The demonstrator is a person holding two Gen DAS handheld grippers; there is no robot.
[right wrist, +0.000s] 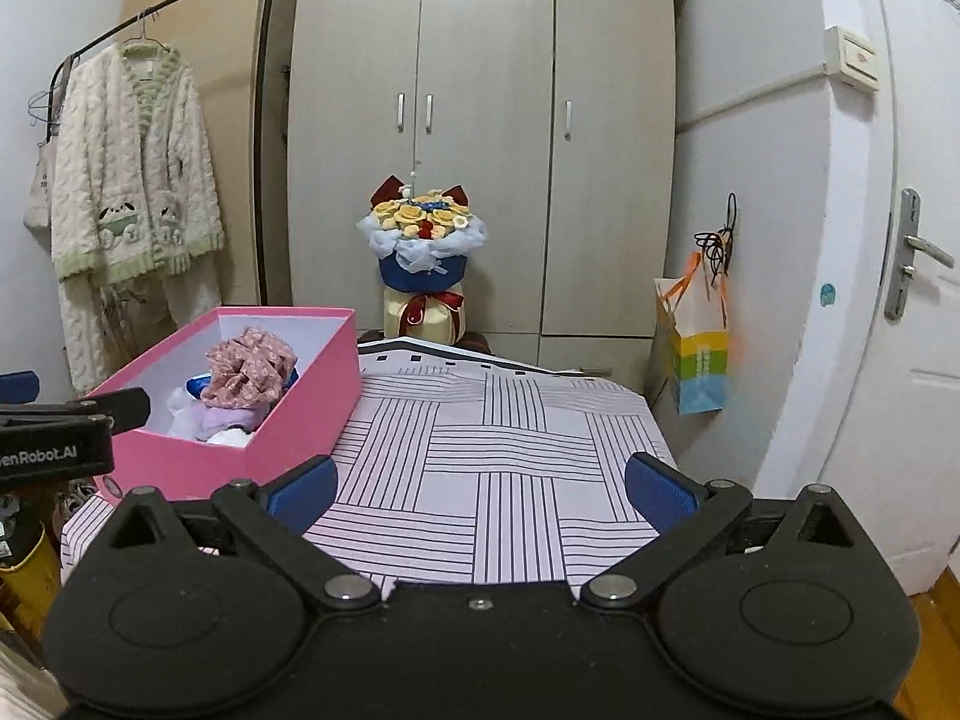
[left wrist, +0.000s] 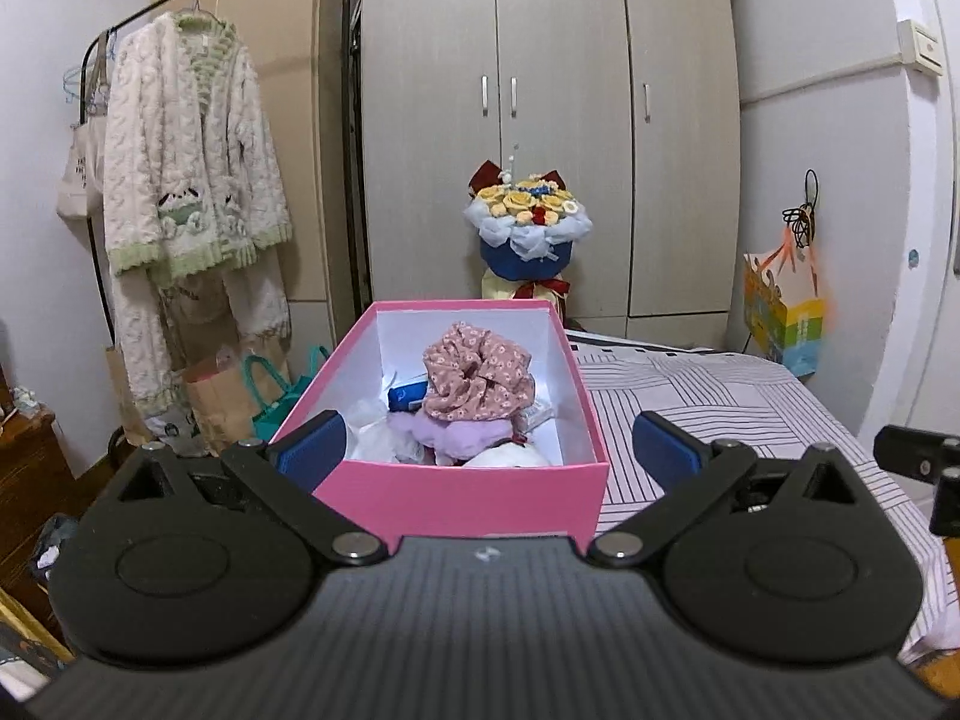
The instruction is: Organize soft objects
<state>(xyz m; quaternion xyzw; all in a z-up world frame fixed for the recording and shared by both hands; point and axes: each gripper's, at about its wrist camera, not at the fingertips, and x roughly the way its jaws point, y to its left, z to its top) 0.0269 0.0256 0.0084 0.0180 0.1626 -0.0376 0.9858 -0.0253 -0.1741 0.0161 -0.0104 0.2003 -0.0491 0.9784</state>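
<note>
A pink box (left wrist: pixel 462 495) (right wrist: pixel 300 414) stands on the striped bedsheet (right wrist: pixel 498 462). Inside it lie a pink floral scrunchie (left wrist: pixel 474 372) (right wrist: pixel 249 366) on top, a lilac soft piece (left wrist: pixel 462 435) (right wrist: pixel 225 419), a blue item (left wrist: pixel 408 397) and white soft things. My left gripper (left wrist: pixel 489 450) is open just in front of the box's near wall, nothing between its blue pads. My right gripper (right wrist: pixel 480 492) is open over the bare sheet, to the right of the box, holding nothing. The left gripper's body (right wrist: pixel 60 438) shows at the left edge of the right wrist view.
A flower bouquet (left wrist: pixel 528 228) (right wrist: pixel 423 246) stands past the bed's far end, before a beige wardrobe (right wrist: pixel 480 120). A fluffy robe (left wrist: pixel 192 180) hangs on a rack at left, with paper bags (left wrist: pixel 240 396) below. A colourful bag (right wrist: pixel 696 354) hangs on the right wall beside a door (right wrist: pixel 918 300).
</note>
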